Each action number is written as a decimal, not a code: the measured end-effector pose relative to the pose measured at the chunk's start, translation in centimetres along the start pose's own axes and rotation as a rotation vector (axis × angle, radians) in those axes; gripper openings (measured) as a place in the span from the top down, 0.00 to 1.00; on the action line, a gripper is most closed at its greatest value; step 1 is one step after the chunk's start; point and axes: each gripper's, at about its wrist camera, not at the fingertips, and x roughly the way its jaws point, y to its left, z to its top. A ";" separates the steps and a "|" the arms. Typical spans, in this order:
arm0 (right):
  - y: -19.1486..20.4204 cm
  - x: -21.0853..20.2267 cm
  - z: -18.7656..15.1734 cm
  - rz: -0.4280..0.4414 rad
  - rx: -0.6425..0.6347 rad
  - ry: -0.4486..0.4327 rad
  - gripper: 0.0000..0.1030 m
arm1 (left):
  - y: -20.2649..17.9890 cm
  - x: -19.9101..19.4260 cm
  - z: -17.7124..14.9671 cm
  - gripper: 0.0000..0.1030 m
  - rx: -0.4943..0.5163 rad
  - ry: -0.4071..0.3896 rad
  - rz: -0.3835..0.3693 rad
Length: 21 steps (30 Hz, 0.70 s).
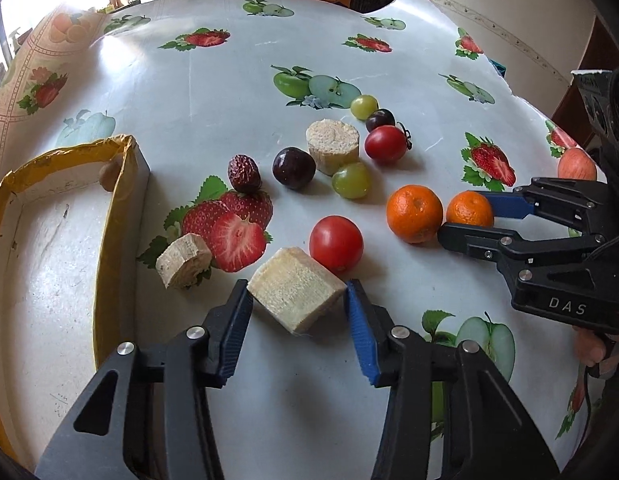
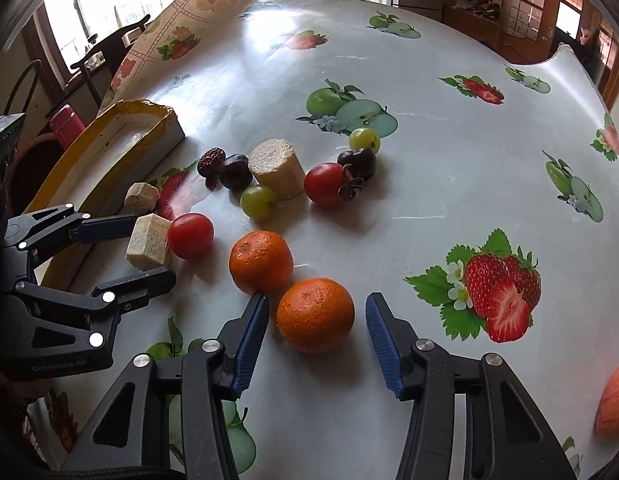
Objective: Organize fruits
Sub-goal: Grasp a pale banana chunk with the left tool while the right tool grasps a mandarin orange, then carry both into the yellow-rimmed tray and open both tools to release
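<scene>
My left gripper (image 1: 297, 294) is open around a pale cut chunk (image 1: 295, 294) on the table; it also shows in the right wrist view (image 2: 149, 242). My right gripper (image 2: 315, 312) is open around a small orange (image 2: 315, 314), which also shows in the left wrist view (image 1: 469, 208). A second orange (image 2: 261, 260) lies just beyond it. Two red tomatoes (image 1: 335, 244) (image 1: 385, 143), green grapes (image 1: 351, 180), dark cherries (image 1: 293, 168), a red date (image 1: 243, 173) and two more pale chunks (image 1: 331, 146) (image 1: 183, 260) lie scattered.
A yellow-rimmed white tray (image 1: 109, 216) stands at the left with a small brown item (image 1: 109, 174) inside. An apple (image 2: 613, 404) lies at the right edge. The fruit-print tablecloth (image 1: 229, 92) curls up at the far left. Chairs stand beyond the table.
</scene>
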 end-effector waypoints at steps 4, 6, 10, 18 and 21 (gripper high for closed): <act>-0.1 -0.2 -0.2 0.024 0.017 -0.014 0.65 | -0.4 -0.7 -0.6 0.56 0.020 -0.028 0.008; -0.2 -0.4 -0.6 0.031 0.024 -0.020 0.65 | -0.5 -1.2 -1.0 0.56 0.016 -0.033 -0.006; 0.0 -1.2 -1.6 0.039 0.037 -0.026 0.65 | -0.5 -2.6 -2.0 0.56 0.006 -0.050 -0.028; 1.6 -3.3 -3.8 0.050 0.030 -0.043 0.65 | -0.6 -5.1 -4.2 0.56 -0.007 -0.066 -0.050; 2.6 -4.0 -4.4 0.059 0.021 -0.047 0.65 | -0.5 -5.8 -5.1 0.56 -0.009 -0.067 -0.057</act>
